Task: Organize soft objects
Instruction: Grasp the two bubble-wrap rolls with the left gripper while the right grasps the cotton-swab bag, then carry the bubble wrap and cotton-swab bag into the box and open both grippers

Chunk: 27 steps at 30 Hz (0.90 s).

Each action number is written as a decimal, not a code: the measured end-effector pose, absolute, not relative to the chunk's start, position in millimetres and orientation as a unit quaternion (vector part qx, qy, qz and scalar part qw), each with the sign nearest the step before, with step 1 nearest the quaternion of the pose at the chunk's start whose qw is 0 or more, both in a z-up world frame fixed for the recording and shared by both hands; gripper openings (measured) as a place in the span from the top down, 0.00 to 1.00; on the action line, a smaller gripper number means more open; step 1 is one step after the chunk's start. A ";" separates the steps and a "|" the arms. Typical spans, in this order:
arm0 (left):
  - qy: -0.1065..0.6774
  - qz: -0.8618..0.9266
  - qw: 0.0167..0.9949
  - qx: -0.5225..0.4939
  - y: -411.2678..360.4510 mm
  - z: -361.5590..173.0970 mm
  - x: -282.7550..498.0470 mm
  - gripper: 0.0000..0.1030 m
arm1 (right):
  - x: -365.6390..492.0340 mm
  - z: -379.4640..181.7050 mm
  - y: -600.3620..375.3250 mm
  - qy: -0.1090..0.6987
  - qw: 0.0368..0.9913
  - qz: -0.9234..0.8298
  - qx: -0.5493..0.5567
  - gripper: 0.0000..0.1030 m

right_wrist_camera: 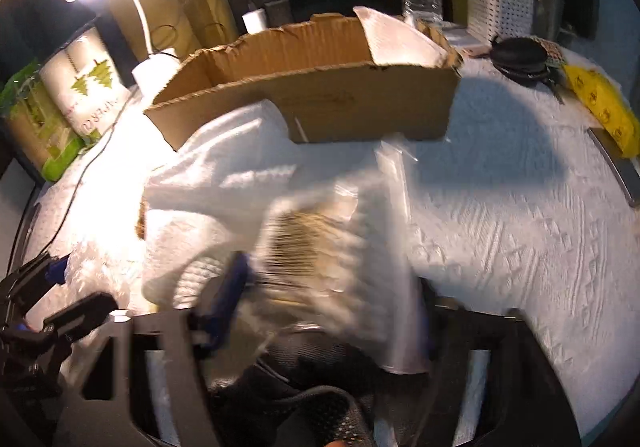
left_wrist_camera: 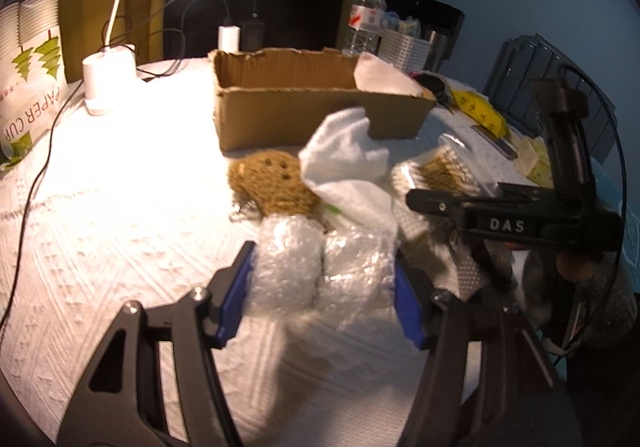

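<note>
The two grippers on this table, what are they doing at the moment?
A person is sorting soft things with a gripper in each hand. The left gripper is closing around a roll of bubble wrap. The right gripper holds a clear plastic bag with something brownish inside; the view is blurred. The cardboard box behind them already holds a white foam sheet.

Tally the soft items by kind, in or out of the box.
Bubble wrap: 1, between the left gripper's fingers
White cloth: 1, on the pile
Brown knit piece: 1, on the table
Clear bag with brown mesh: 1, at the right gripper
White foam sheet: 1, in the box
Total: 5
</note>
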<state>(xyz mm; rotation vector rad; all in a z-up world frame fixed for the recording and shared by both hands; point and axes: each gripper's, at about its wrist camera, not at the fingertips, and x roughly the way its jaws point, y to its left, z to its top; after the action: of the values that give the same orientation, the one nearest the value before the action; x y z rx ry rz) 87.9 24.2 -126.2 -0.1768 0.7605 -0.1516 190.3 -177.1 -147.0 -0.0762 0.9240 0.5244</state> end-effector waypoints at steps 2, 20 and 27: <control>0.365 -0.070 0.924 -0.085 28.1 -122.2 89.9 0.38 | 189.4 -144.9 -173.6 0.437 0.863 0.251 -0.048 0.41; 0.316 -0.043 0.946 -0.062 40.1 -77.6 118.6 0.38 | 195.7 -95.5 -194.9 0.381 0.891 0.242 -0.037 0.46; 0.295 -0.034 0.953 -0.050 42.5 -57.0 140.0 0.38 | 211.6 -78.2 -200.6 0.360 0.900 0.244 -0.033 0.46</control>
<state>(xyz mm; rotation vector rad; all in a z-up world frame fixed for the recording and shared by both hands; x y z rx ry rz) 140.0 42.5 -57.0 -0.1013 0.6002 -0.0692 211.6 -200.6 -78.2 -0.0683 0.7455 0.5056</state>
